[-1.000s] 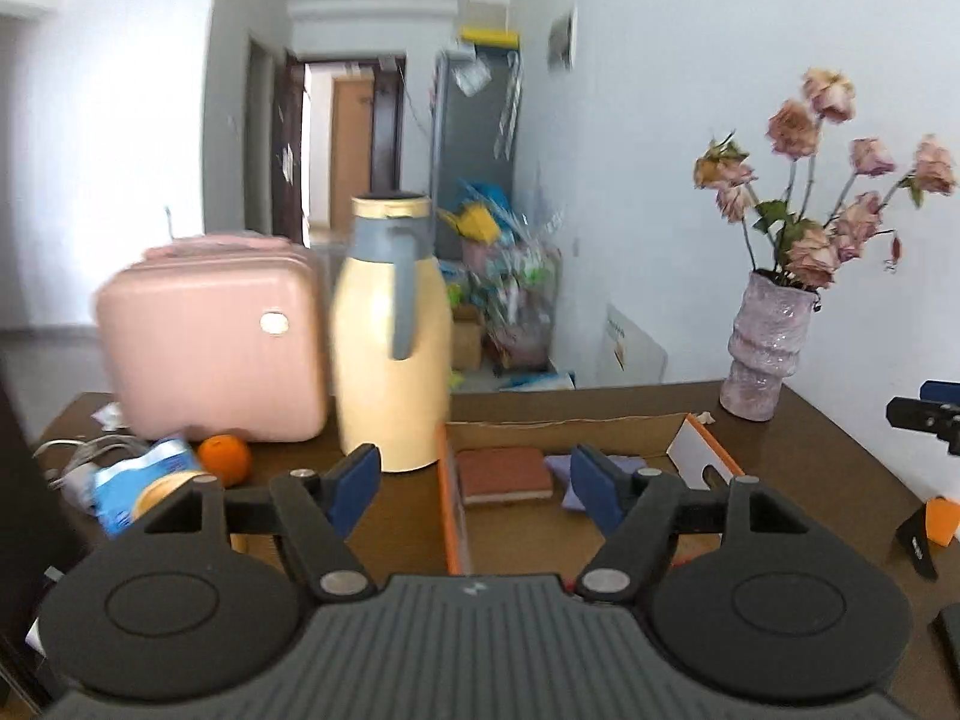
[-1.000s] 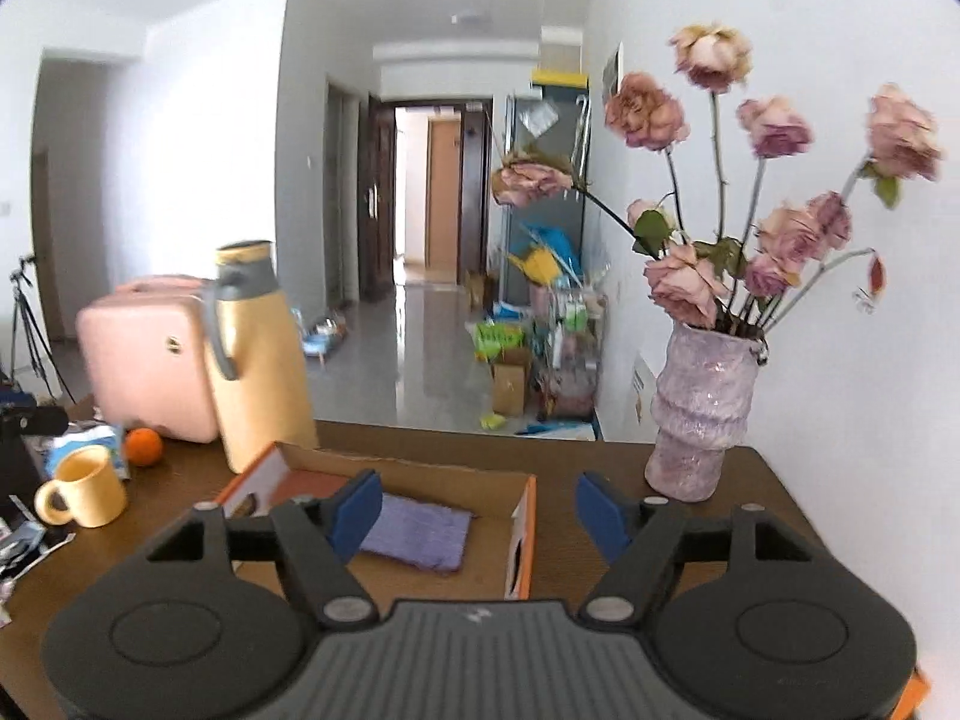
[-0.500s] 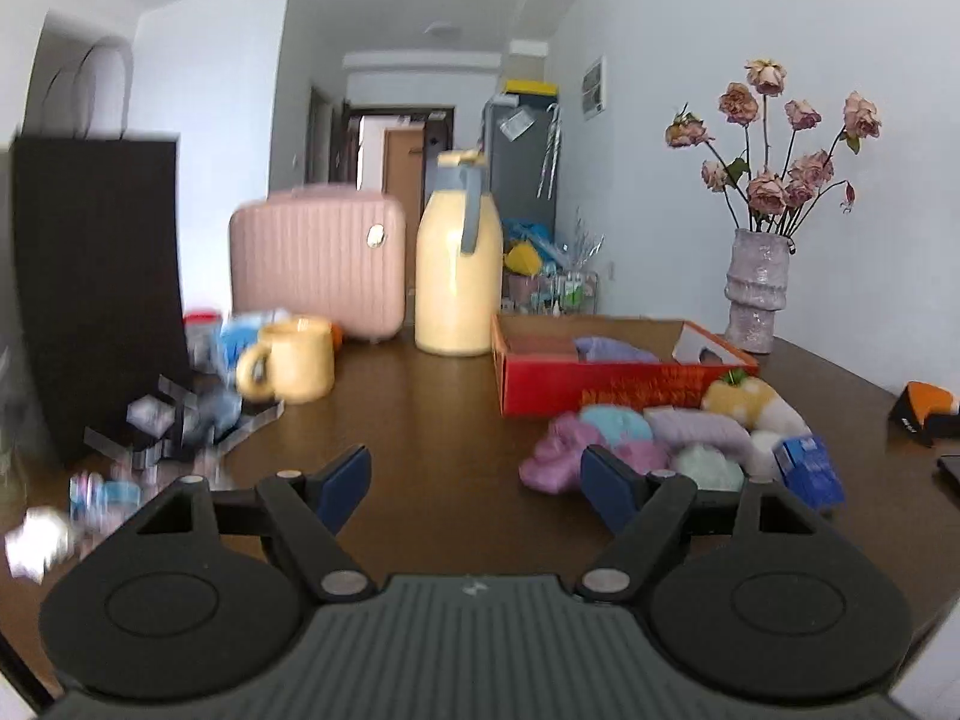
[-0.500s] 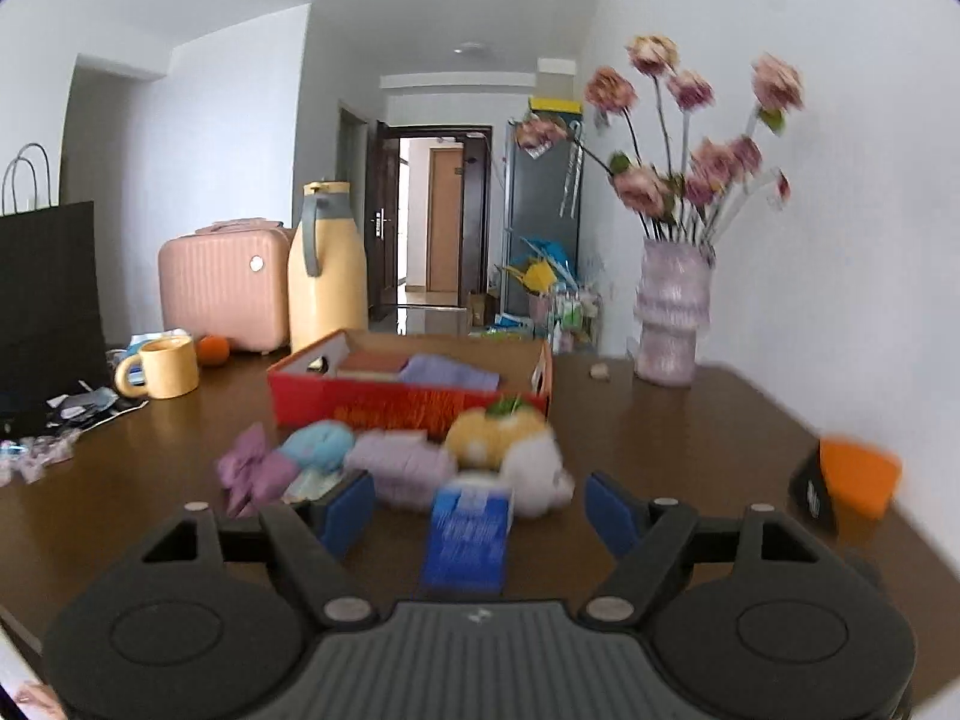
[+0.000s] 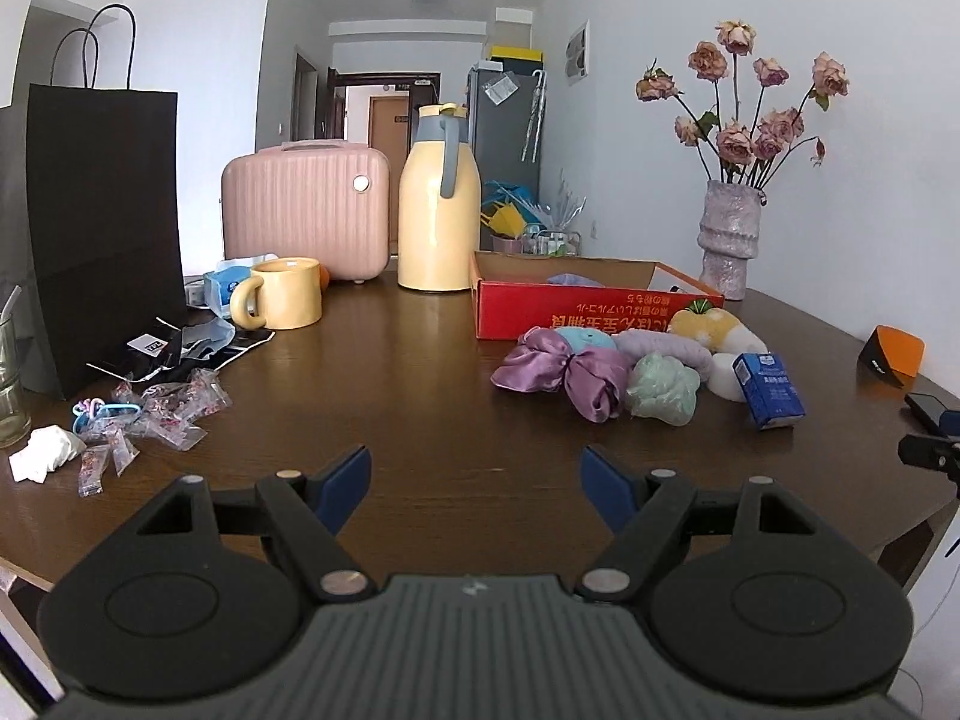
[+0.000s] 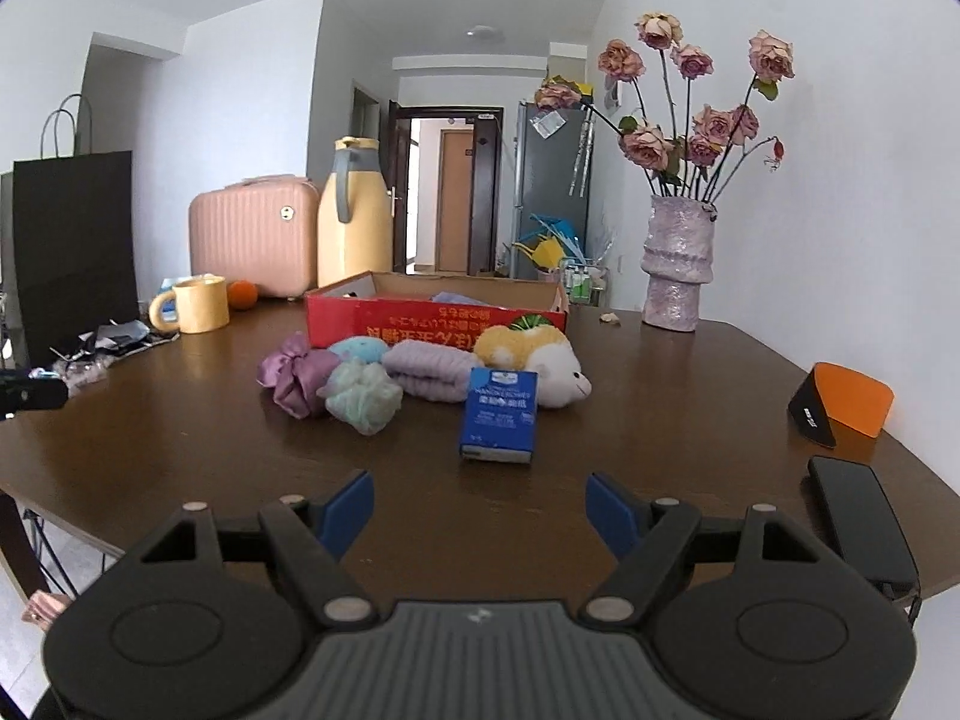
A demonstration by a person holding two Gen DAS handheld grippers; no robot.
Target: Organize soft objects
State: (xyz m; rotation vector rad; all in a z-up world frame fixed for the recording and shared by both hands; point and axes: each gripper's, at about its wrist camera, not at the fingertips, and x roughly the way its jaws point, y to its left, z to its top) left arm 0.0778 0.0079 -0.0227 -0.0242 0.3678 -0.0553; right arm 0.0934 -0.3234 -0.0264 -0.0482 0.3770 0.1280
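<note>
Now: your left gripper (image 5: 474, 477) low centre of frame, jaws apart, empty. Right gripper (image 6: 479, 504) same, wide apart, nothing between. Soft pile mid-frame on table (image 6: 660, 420): purple scrunchie (image 6: 294, 375), green puff (image 6: 363, 393), lilac roll (image 6: 429, 369), plush toy (image 6: 540, 357), all touching, just before red box (image 6: 432, 315). Blue tissue pack (image 6: 501, 414) nearest right gripper. Step looks like approach, no pick begun. Next move likely: pick one piece off pile edge, clamp gently, lift into box.

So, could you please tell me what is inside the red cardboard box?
Inside the red cardboard box only the top of a folded lilac cloth shows; the front wall hides the rest of the interior.
</note>
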